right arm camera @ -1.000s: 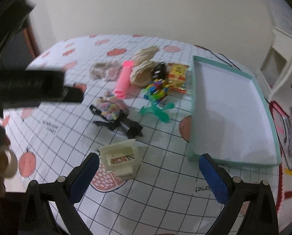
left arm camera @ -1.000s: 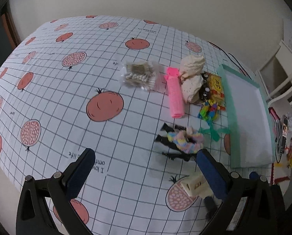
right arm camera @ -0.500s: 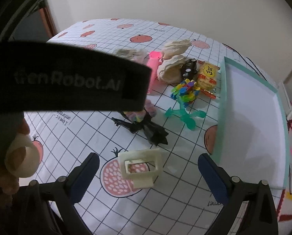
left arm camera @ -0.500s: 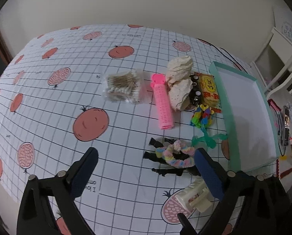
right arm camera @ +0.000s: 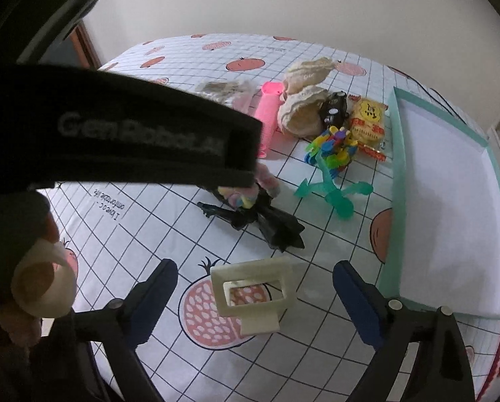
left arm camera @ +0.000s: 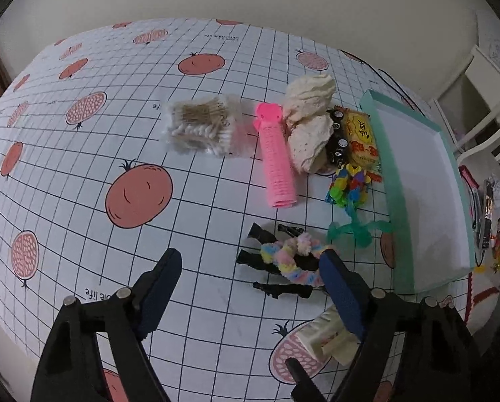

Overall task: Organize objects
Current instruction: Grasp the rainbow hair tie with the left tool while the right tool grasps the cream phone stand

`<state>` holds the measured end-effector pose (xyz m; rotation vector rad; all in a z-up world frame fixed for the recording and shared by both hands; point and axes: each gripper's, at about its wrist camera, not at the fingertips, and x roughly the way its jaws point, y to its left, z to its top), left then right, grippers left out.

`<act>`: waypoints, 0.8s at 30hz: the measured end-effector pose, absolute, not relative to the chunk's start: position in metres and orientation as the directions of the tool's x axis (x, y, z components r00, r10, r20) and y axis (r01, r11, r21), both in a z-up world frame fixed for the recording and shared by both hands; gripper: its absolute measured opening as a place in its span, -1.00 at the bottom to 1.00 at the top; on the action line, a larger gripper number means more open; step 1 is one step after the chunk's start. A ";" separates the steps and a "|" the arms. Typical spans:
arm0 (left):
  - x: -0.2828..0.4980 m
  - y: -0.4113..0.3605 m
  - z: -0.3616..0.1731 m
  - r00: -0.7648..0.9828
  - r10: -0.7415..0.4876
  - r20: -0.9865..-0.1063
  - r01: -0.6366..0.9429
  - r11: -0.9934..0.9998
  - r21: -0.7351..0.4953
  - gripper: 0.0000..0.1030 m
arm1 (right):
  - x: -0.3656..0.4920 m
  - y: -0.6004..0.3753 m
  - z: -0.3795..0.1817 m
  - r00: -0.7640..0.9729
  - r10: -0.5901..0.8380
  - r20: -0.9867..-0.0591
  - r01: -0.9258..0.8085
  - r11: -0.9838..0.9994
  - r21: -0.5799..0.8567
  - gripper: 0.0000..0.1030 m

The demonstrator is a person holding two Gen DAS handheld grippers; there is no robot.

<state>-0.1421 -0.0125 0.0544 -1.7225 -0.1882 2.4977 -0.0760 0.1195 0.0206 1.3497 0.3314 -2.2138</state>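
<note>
Both hand-held grippers, left point(left arm camera: 250, 271) and right point(right arm camera: 255, 279), hover released above the surface point(left arm camera: 82, 154). The tray point(right arm camera: 450, 201) holds nothing yet. Likely next: the right closes on the cream clip point(right arm camera: 253, 296) just ahead.

The table point(left arm camera: 82, 174) is viewed from above by both wrist cameras, each angled down and forward along its blue-padded fingers point(left arm camera: 159, 288), which frame the lower edge. The left view is set higher and further left. The right view is placed nearer, low over the cream clip point(right arm camera: 253, 296). The teal tray point(right arm camera: 397, 181), pink roller point(left arm camera: 276, 164) and black clips point(right arm camera: 266, 221) are shared by both.
</note>
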 end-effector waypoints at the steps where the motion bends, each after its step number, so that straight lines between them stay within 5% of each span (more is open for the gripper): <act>1: -0.142 -0.013 0.054 -0.352 0.156 -0.923 -0.011 -0.987 -0.163 0.65 | -0.077 0.120 0.019 -0.365 -0.302 -0.881 0.545 -0.836 0.061 0.83; 5: -0.142 -0.013 0.054 -0.348 0.171 -0.922 -0.011 -0.984 -0.178 0.40 | -0.079 0.121 0.014 -0.349 -0.295 -0.890 0.538 -0.840 0.067 0.77; 24: -0.143 -0.006 0.051 -0.309 0.237 -0.921 -0.043 -0.971 -0.236 -0.19 | -0.088 0.133 0.005 -0.326 -0.269 -0.906 0.503 -0.861 0.074 0.40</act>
